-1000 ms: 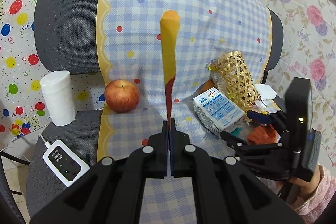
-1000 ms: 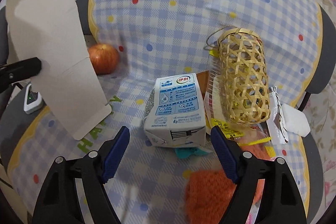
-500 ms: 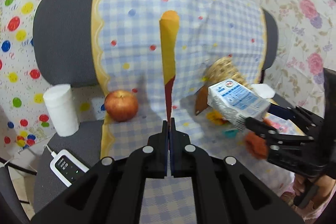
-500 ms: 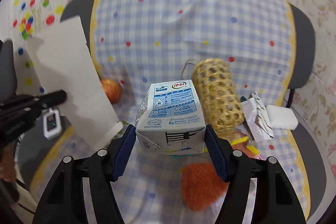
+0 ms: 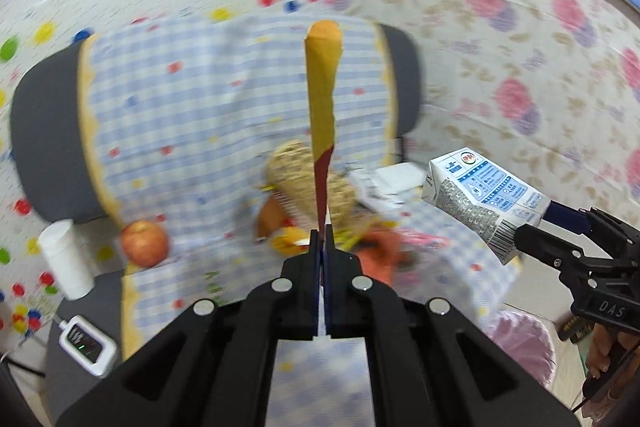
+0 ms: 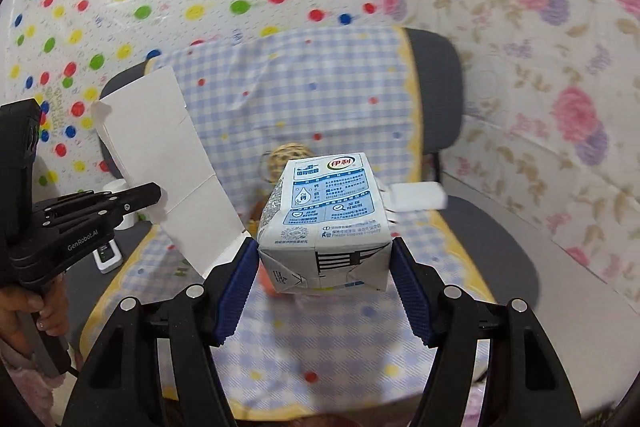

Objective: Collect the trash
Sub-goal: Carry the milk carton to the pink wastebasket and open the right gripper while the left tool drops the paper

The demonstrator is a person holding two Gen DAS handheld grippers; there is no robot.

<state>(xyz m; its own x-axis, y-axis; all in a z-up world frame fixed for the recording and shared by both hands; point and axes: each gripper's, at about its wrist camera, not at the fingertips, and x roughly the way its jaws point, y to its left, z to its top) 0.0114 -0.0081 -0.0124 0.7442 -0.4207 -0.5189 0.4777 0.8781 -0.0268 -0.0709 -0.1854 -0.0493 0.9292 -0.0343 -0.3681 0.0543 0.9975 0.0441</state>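
The right gripper (image 6: 324, 267) clamps a milk carton (image 6: 326, 223) by its base, long axis pointing at 12 o'clock, above the chair (image 6: 460, 95). The left gripper (image 5: 322, 247), pinched shut on flat cardboard (image 5: 322, 99), trails. In its view the pink-lined bin (image 5: 528, 347) lies at 5 o'clock, under the right hand.

left claw (image 5: 322, 247) clamped, right claw (image 6: 324, 267) gripping

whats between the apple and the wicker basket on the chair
Bare checked cloth lies between the apple and the wicker basket; the left wrist view shows it, though blurred.
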